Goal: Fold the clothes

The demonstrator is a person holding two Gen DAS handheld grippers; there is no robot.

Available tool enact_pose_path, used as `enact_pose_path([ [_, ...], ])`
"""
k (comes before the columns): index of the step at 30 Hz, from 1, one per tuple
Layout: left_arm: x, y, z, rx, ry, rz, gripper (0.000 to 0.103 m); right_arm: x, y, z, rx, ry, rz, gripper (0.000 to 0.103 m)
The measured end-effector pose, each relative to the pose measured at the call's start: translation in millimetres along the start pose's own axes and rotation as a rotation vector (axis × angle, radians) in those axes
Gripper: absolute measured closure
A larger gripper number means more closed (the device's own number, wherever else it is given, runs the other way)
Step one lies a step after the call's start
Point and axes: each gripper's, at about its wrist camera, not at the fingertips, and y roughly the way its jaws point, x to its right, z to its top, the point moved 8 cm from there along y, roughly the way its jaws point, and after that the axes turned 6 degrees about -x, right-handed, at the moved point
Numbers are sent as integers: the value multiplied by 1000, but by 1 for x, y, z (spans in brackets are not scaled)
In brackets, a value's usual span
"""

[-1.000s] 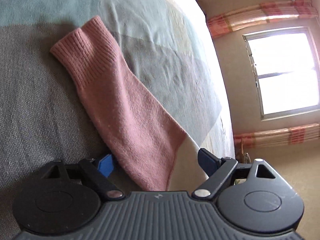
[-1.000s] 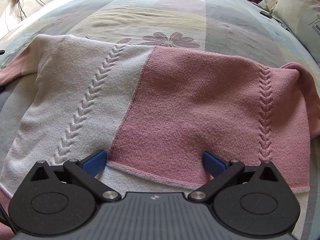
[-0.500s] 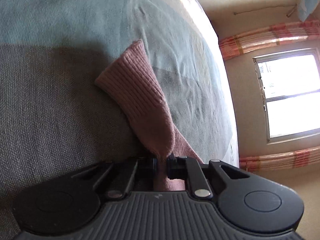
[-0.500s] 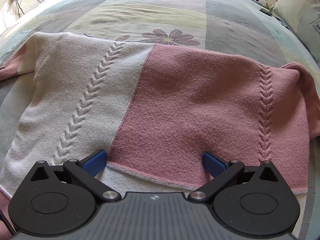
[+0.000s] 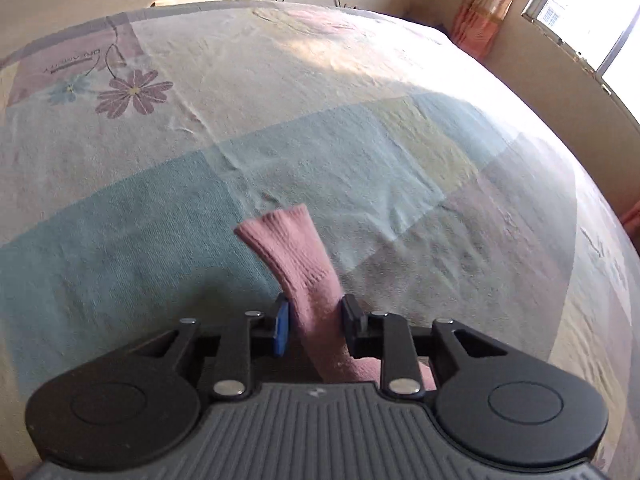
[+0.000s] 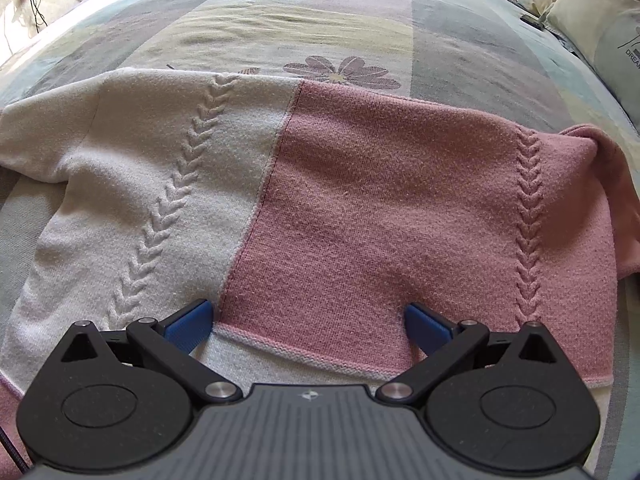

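Left gripper [image 5: 314, 326] clamped on pink sleeve [image 5: 298, 256]; only right view shows sweater [image 6: 320, 208], right gripper [image 6: 308, 322] fingers apart.

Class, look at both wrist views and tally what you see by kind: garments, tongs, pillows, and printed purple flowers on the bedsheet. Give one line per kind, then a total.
Sweater: 1; its pink sleeve is in the left view
Tongs: 2, left and right
Pillows: 1
Printed purple flowers: 2
Total: 6
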Motion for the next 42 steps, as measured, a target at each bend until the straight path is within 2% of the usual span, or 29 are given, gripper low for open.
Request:
enact_pose_path([
  [1,-5,-9,-1,17,33,53,76,0,0,1,-14,-1,2,0],
  [3,6,-18,-3,41,118,68,69,0,-1,3,-41,-4,7,0],
  [6,49,-19,-12,1,225,-58,58,5,-12,14,-46,-17,41,0],
  [9,117,-17,-43,-62,381,-203,58,19,-31,35,-2,-43,37,0],
  [12,192,-21,-79,-88,567,-332,57,46,-44,72,59,-96,-37,0],
  [15,266,-25,-119,-72,804,-405,52,89,-34,119,63,-157,-188,0],
  [16,285,-25,-132,-74,873,-419,51,105,-28,134,51,-167,-232,0],
  [18,319,-14,-159,-144,988,-412,51,137,-15,162,27,-187,-319,0],
  [19,329,-7,-169,-182,1014,-394,51,154,-7,176,-1,-176,-340,0],
  [22,356,14,-195,-294,1073,-334,51,198,29,192,-184,-5,-223,0],
  [23,356,22,-202,-346,1071,-318,51,207,40,189,-241,54,-172,0],
  [25,345,30,-212,-435,1042,-308,51,214,43,179,-277,121,-102,0],
  [28,326,15,-218,-461,1053,-346,51,209,34,156,-302,147,6,0],
  [31,301,-6,-226,-511,1044,-396,51,191,12,127,-268,135,96,0],
  [36,260,-39,-242,-563,1042,-449,51,161,-33,78,-190,50,145,0],
  [42,236,-61,-256,-628,1010,-464,48,137,-50,11,-289,-3,176,0],
])
